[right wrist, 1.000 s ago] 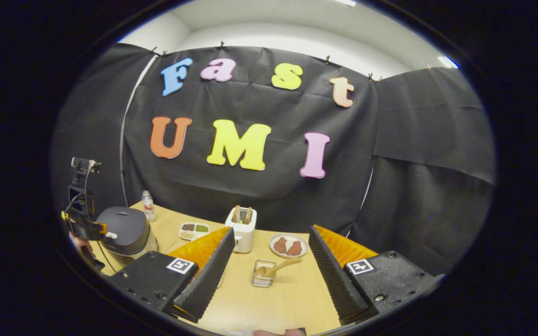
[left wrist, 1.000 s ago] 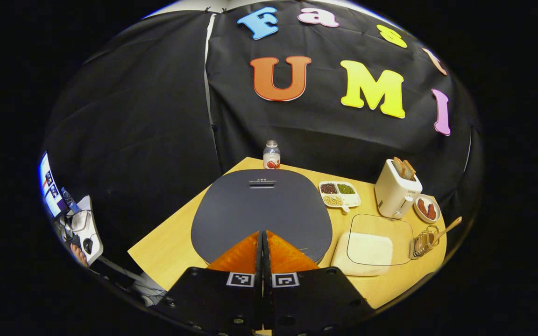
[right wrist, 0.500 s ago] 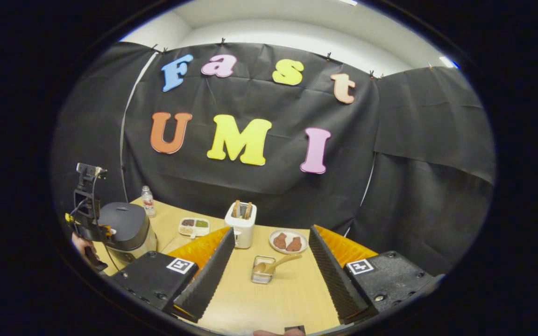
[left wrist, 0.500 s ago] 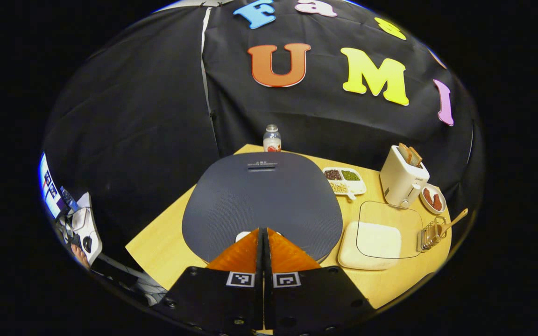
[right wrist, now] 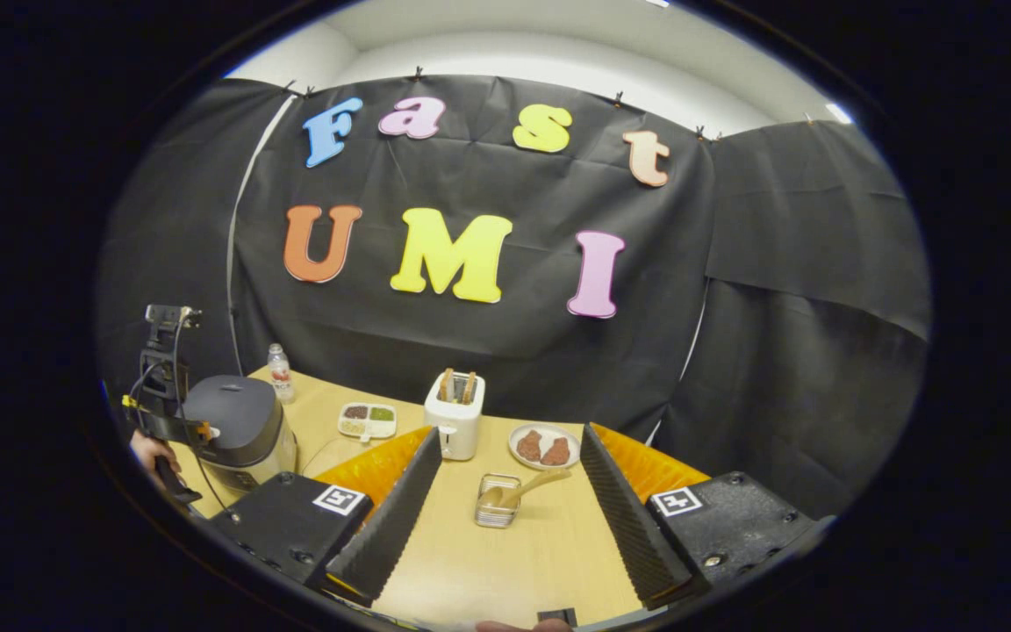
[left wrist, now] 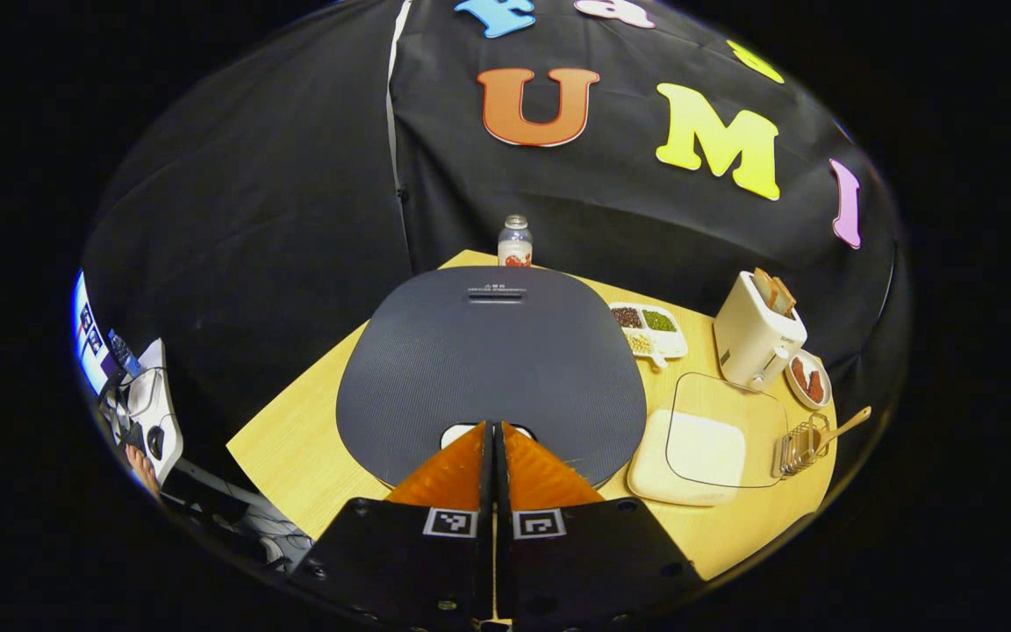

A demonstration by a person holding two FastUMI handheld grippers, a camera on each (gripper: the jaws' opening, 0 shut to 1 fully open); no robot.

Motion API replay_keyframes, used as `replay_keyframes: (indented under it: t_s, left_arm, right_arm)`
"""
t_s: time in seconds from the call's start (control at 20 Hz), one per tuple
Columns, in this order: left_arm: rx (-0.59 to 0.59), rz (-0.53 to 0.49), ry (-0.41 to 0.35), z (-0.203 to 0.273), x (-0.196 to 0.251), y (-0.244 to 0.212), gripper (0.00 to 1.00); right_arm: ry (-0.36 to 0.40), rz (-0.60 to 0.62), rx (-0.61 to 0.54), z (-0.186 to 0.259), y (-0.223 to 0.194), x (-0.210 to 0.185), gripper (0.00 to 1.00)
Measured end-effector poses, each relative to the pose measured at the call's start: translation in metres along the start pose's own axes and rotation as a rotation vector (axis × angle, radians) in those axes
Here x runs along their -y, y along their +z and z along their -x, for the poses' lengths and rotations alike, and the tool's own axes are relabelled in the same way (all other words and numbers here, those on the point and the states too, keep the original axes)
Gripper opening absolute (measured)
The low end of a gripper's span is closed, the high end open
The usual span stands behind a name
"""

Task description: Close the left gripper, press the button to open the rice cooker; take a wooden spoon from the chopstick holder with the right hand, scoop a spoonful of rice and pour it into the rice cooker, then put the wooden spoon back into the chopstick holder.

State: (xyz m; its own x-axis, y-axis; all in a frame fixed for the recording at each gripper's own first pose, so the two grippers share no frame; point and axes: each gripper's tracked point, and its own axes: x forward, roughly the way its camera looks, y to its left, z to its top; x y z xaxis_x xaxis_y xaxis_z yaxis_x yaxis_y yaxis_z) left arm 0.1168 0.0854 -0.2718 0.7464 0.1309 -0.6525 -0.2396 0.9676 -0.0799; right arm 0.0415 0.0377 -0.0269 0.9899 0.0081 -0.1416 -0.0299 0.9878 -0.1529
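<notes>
Table (left wrist: 304, 448): left gripper (left wrist: 494, 427) closed at rice cooker (left wrist: 488, 360) button (left wrist: 462, 431).

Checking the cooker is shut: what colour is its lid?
Dark grey lid, finely textured; clearest in the left gripper view.

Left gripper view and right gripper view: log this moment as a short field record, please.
left gripper: shut, tips at the white button on the rice cooker
cooker lid: down
right gripper: open, holding nothing
wooden spoon: in the chopstick holder, handle leaning out
rice container: on the table, right of the cooker
</notes>
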Motion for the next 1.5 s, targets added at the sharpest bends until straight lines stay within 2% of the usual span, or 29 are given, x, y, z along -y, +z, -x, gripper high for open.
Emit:
replay_keyframes:
  t_s: [0.2, 0.35, 0.45, 0.55, 0.6, 0.7, 0.75, 0.95, 1.05, 1.15, 1.3, 1.5]
  left_arm:
    - [0.157, -0.089, 0.029, 0.011, 0.001, 0.031, 0.04]
    - [0.393, -0.135, 0.072, 0.042, -0.001, 0.088, 0.05]
    - [0.524, -0.132, 0.053, 0.067, 0.006, 0.124, 0.01]
    - [0.572, -0.124, 0.033, 0.087, 0.011, 0.141, 0.0]
    - [0.583, -0.119, 0.017, 0.096, 0.015, 0.147, 0.04]
    - [0.622, -0.123, 0.004, 0.114, 0.018, 0.155, 0.0]
    - [0.642, -0.131, -0.008, 0.124, 0.021, 0.158, 0.01]
    - [0.652, -0.141, -0.068, 0.153, 0.032, 0.156, 0.03]
    - [0.685, -0.125, -0.089, 0.17, 0.031, 0.157, 0.11]
    - [0.752, -0.114, -0.116, 0.197, 0.03, 0.16, 0.37]
    - [0.85, -0.154, -0.153, 0.232, 0.03, 0.159, 0.95]
    - [0.834, -0.189, -0.157, 0.244, 0.032, 0.147, 0.95]
  right_arm:
    - [-0.002, -0.017, 0.049, 0.003, 0.009, 0.001, 1.0]
    - [-0.018, -0.049, 0.105, 0.007, 0.019, 0.008, 1.0]
    - [-0.021, -0.074, 0.139, 0.011, 0.025, 0.012, 1.0]
    - [-0.035, -0.084, 0.158, 0.012, 0.025, 0.017, 1.0]
    - [-0.039, -0.085, 0.166, 0.013, 0.026, 0.019, 1.0]
    - [-0.053, -0.086, 0.179, 0.014, 0.026, 0.023, 1.0]
    - [-0.055, -0.085, 0.177, 0.014, 0.027, 0.024, 1.0]
    - [-0.052, -0.099, 0.175, 0.011, 0.022, 0.024, 1.0]
    - [-0.053, -0.104, 0.171, 0.01, 0.018, 0.023, 1.0]
    - [-0.046, -0.108, 0.185, 0.011, 0.016, 0.02, 1.0]
    - [-0.041, -0.105, 0.188, 0.009, 0.008, 0.019, 1.0]
    - [-0.037, -0.108, 0.184, 0.002, 0.002, 0.019, 1.0]
